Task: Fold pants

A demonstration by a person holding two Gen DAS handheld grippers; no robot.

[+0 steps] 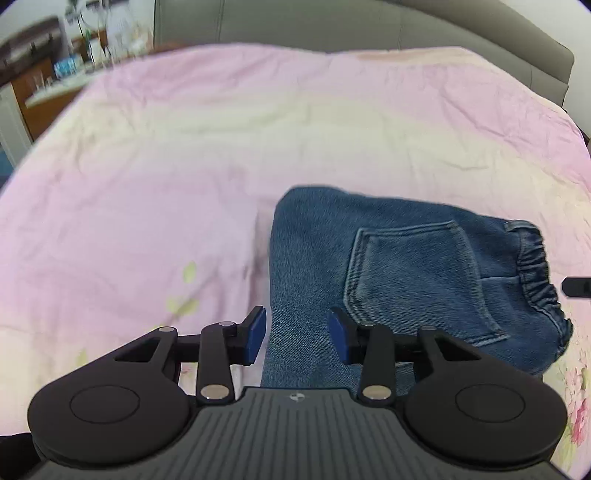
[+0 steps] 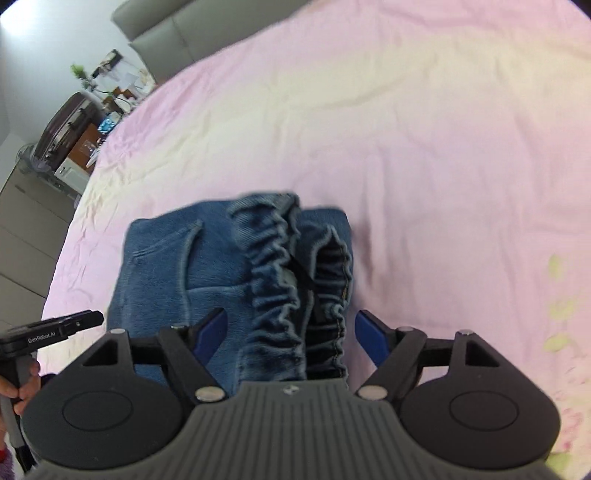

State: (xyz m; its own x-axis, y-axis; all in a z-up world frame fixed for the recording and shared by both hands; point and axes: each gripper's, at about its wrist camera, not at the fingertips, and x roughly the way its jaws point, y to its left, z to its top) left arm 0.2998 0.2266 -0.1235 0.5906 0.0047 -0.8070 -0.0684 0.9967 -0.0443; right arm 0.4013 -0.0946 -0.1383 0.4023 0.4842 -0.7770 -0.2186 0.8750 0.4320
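Note:
Blue denim pants lie folded on the pink bedspread, back pocket up, elastic waistband to the right. My left gripper is open and empty, its blue pads just above the pants' left edge. In the right wrist view the pants show their gathered waistband running toward the camera. My right gripper is open, its fingers straddling the waistband without gripping it. The left gripper's tip shows at the left there.
A grey padded headboard stands at the bed's far end. A cluttered desk and a dark suitcase sit beyond the bed's left side. Floral print marks the bedspread's near right edge.

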